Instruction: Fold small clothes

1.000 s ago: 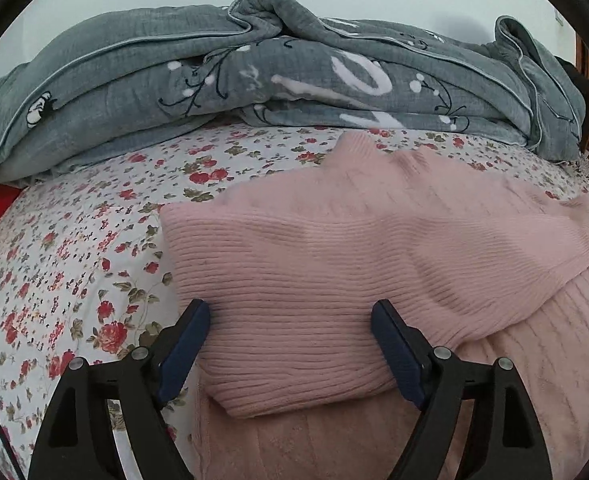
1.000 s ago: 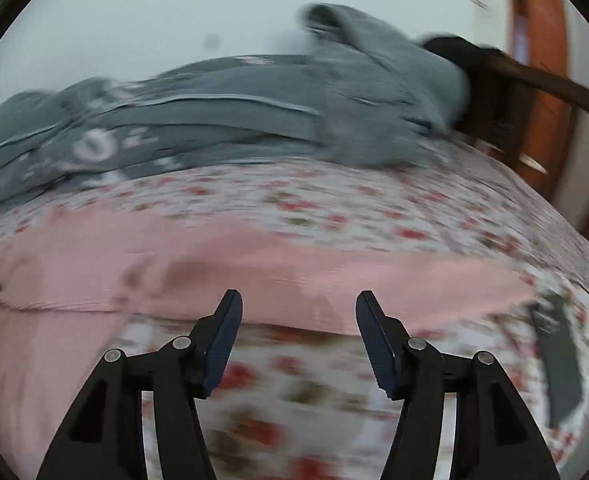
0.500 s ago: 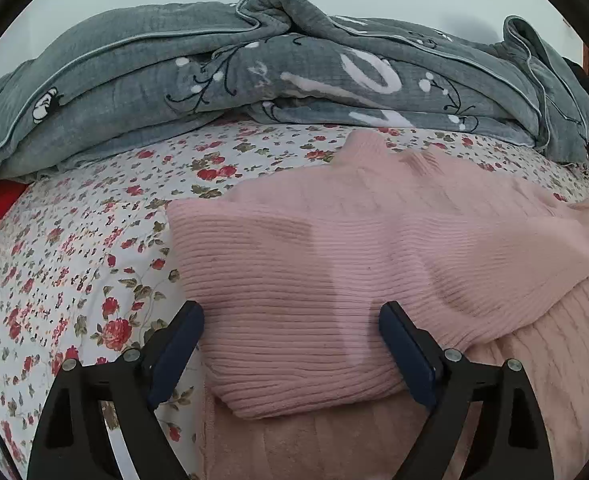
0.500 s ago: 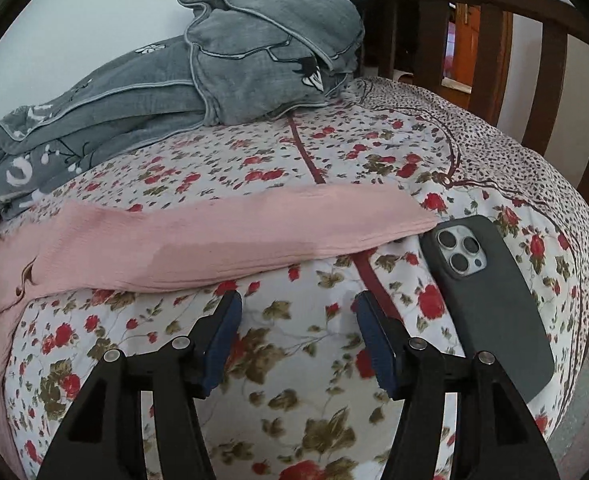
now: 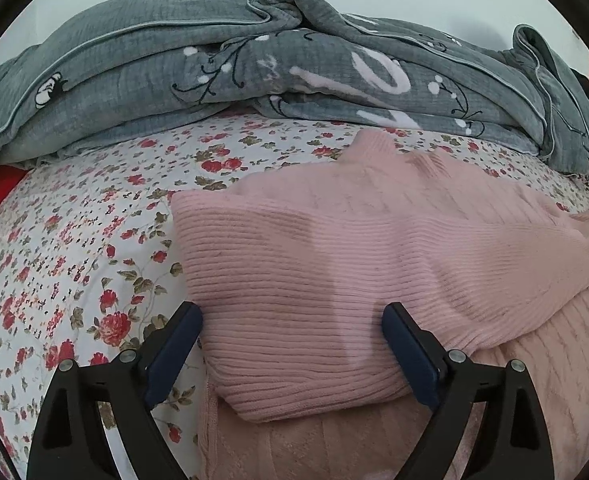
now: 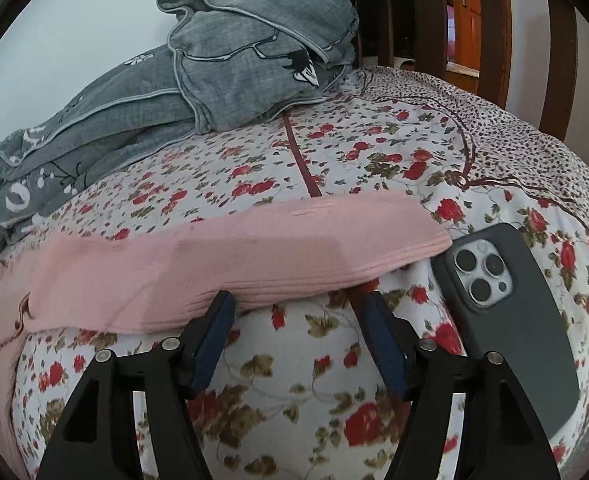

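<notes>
Covering the bed, a floral sheet (image 5: 74, 240) meets a wooden footboard (image 6: 490, 32).

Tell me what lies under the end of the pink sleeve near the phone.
Under the pink sleeve shows the flowered bedsheet. The sleeve's cuff reaches the top corner of the phone; whether it overlaps that corner I cannot tell. Anything under the sleeve's middle is covered.

The pink sweater (image 5: 334, 264) runs off the left wrist view's lower and right edges. In the right wrist view its sleeve (image 6: 230, 264) hides the phone's (image 6: 506, 320) upper left corner, and the grey quilt (image 6: 142, 120) runs off the picture at left.
</notes>
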